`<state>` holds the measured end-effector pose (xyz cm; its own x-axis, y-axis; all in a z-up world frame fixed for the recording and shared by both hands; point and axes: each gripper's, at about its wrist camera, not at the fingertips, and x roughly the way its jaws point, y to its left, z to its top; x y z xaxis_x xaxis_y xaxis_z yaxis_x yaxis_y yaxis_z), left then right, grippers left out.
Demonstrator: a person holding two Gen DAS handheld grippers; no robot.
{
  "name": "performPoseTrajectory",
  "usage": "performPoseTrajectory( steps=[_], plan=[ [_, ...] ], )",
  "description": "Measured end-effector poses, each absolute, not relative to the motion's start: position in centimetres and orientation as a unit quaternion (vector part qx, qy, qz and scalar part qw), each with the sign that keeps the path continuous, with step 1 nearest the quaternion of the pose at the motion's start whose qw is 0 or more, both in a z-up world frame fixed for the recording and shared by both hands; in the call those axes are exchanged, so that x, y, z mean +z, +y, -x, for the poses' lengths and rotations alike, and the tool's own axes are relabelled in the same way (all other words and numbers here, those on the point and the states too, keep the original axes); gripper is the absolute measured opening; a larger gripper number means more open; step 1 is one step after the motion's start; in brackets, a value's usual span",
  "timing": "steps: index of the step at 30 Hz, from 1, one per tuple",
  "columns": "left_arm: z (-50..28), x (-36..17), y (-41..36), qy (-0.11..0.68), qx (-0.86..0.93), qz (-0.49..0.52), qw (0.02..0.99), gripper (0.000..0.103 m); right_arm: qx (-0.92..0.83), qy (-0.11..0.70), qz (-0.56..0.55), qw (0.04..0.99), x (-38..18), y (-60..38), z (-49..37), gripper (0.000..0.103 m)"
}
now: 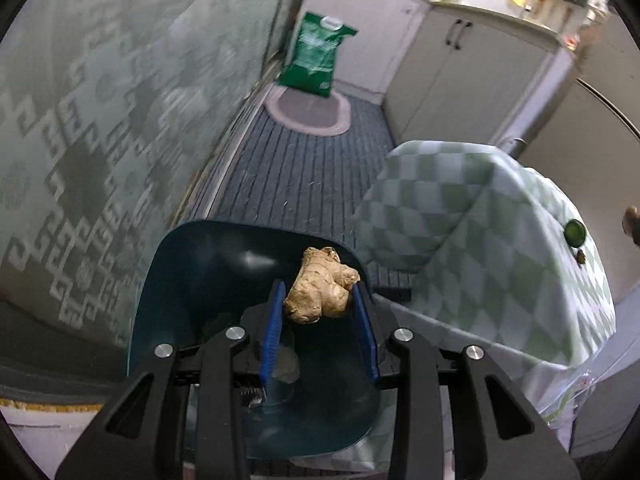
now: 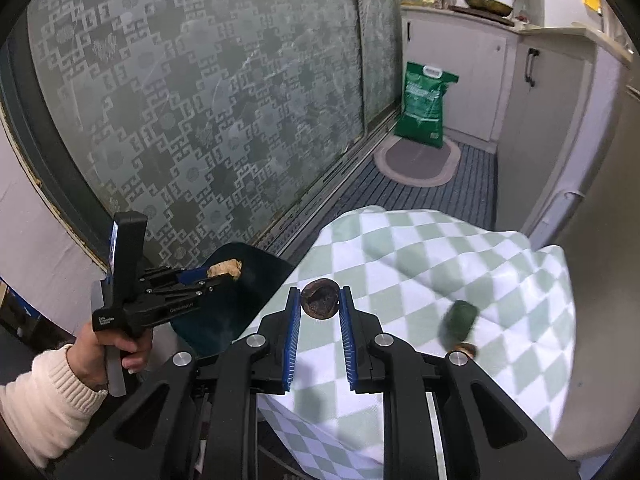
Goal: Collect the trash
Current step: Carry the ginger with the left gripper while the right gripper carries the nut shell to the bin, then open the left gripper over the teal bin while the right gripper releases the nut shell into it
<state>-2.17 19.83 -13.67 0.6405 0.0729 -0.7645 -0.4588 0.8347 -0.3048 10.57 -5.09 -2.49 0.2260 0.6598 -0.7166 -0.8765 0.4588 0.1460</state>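
In our left gripper (image 1: 318, 300) we hold a knobbly piece of ginger (image 1: 320, 290), clamped between the two blue pads (image 1: 272, 332) near their tips. Just beyond and below it sits a dark bin (image 1: 208, 264), so the ginger hangs over the bin's opening; a pale scrap (image 1: 286, 364) lies inside, back between the fingers, something only this view shows. To the right of this gripper a table under a green-and-white checked cloth (image 1: 472, 248) rises, with a small round green thing (image 1: 575, 233) on its far right edge. Our right gripper (image 2: 320, 304) is closed on a brown walnut shell (image 2: 319, 300), gripped between its pad tips above the checked cloth (image 2: 420, 264). From here we also see what the left view cannot: the left hand (image 2: 108, 344) in a cream sleeve, holding the left gripper (image 2: 218, 276) off to the left with the ginger (image 2: 226, 269) over the bin (image 2: 240, 280). To the right of the shell, on the cloth, lie a blurred green piece (image 2: 458, 320) and a small brown bit (image 2: 466, 347) just beside it. Farther ahead we find a patterned glass sliding door (image 2: 192, 112) on the left, a ribbed grey floor, an oval mat (image 2: 416, 160), a green bag (image 2: 425, 106) leaning on white cabinets (image 2: 476, 84), and a pan (image 2: 486, 4) on the counter.
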Motion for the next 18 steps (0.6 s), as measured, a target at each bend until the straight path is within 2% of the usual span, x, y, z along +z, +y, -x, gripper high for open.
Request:
performPoseTrajectory(
  steps=[10,18],
  plan=[
    [3.2,-15.0,21.0,0.421,0.174,0.249,0.854,0.035,0.53,0.38,0.18,0.737,-3.8,0.9,-7.7,0.019],
    [4.5,-13.7,21.2,0.401,0.183,0.222,0.87,0.035,0.543,0.388,0.201,0.717,-4.8,4.6,-6.1,0.019]
  ],
)
